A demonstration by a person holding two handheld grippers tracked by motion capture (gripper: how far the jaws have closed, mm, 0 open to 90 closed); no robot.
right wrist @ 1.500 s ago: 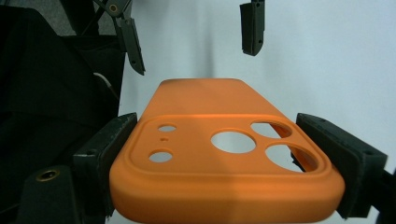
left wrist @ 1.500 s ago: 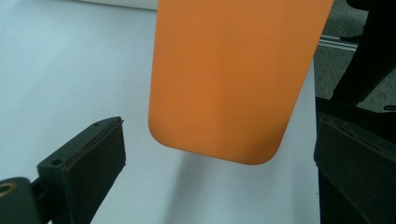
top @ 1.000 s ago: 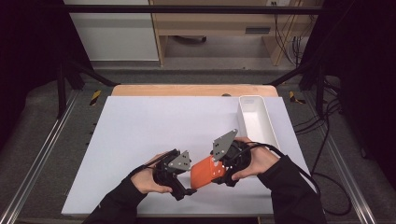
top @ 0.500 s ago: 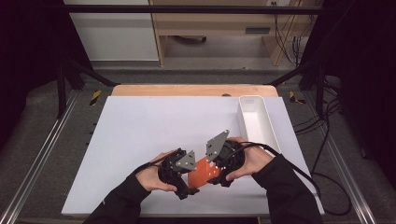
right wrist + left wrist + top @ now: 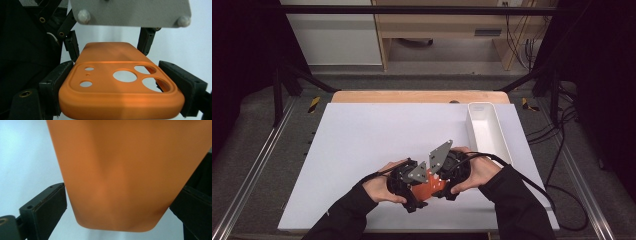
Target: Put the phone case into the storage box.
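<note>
On my left, my left hand [image 5: 379, 186] holds the left gripper [image 5: 411, 186] low over the near part of the white bench [image 5: 377, 135]. In the left gripper view its two black jaws stand to either side of the smooth, narrow end of the orange phone case [image 5: 125, 170]; one pad sits just beside the case's edge with a thin gap showing, and the other side is too close and dark for me to judge. I cannot tell whether this gripper is clamped on the case or merely stands around it.

In the middle, the orange phone case [image 5: 426, 184] hangs between my two grippers, above the bench near its front edge. Its camera end, with the round and rounded cut-outs, faces my right gripper.

To the right, my right hand [image 5: 479, 172] carries the right gripper [image 5: 438, 182], its grey three-cornered plate tilted up above the case. In the right gripper view its jaws are closed on the two long sides of the case [image 5: 120, 87] at the camera end, pads pressed against the rubbery edges.

Farther right, at the bench's right edge, stands a long white tray [image 5: 479, 131], well apart from the case.
</note>
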